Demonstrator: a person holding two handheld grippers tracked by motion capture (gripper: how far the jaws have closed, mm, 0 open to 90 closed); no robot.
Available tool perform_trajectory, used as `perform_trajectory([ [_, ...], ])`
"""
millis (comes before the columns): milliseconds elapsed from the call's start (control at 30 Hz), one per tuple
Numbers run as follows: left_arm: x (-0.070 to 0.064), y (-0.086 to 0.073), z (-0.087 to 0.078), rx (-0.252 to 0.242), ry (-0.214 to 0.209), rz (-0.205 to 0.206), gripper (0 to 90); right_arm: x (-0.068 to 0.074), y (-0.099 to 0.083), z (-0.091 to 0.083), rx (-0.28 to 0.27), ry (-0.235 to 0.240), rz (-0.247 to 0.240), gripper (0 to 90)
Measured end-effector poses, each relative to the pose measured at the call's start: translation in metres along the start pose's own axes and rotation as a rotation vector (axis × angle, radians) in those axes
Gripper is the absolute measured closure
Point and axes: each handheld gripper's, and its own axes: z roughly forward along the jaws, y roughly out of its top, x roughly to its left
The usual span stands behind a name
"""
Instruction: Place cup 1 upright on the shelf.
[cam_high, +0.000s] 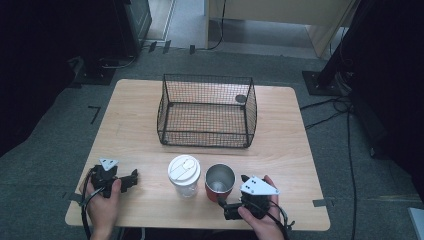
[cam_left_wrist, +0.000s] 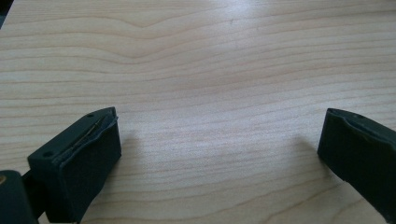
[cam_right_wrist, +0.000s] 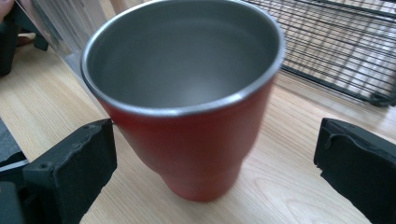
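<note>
My right gripper (cam_right_wrist: 215, 154) sits at the near right of the table (cam_high: 135, 125), jaws wide. The red cup (cam_right_wrist: 187, 102) stands upright between them, steel inside, open mouth up. Neither pad touches it; the left pad is close to its wall, the right pad well apart. In the high view the right gripper (cam_high: 232, 197) is just beside the cup (cam_high: 220, 182), on its near right side, with my hand around its body.

My left gripper (cam_left_wrist: 219, 144) is also spread wide, jaws over bare wood, nothing between them. From above I see it (cam_high: 131, 179) at the near left of the table, jaws pointing right toward the middle, well apart from the cups.

A clear cup (cam_high: 184, 176) with a white lid stands upright just left of the red cup, nearly touching it; I cannot tell whether they meet. Its ribbed wall shows behind the red cup in the right gripper view.

Beyond both, at the table's middle, a black wire basket (cam_high: 207, 111) stands open at the top. A small dark round thing (cam_high: 241, 98) sits at its far right corner; whether inside or behind, I cannot tell.
</note>
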Motion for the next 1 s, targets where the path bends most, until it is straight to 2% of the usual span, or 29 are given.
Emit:
perform_trajectory([
  [300,0.0,0.0,0.0,0.0,0.0,0.0,0.0,0.006,0.01,0.019,0.003,0.028,-0.006,0.0],
  [500,0.0,0.0,0.0,0.0,0.0,0.0,0.0,0.01,0.015,0.028,-0.006,0.03,-0.007,0.0],
  [633,0.0,0.0,0.0,0.0,0.0,0.0,0.0,0.012,0.015,0.034,0.007,0.015,-0.013,0.0],
  [667,0.0,0.0,0.0,0.0,0.0,0.0,0.0,0.012,0.015,0.035,0.003,0.007,-0.009,4.2],
  [833,0.0,0.0,0.0,0.0,0.0,-0.001,0.0,0.012,0.015,0.034,-0.003,-0.002,-0.017,5.9],
  [933,0.0,0.0,0.0,0.0,0.0,0.0,0.0,0.013,0.015,0.032,-0.011,-0.017,-0.043,6.9],
  [1000,0.0,0.0,0.0,0.0,0.0,0.0,0.0,0.014,0.015,0.032,-0.013,-0.024,-0.036,7.1],
])
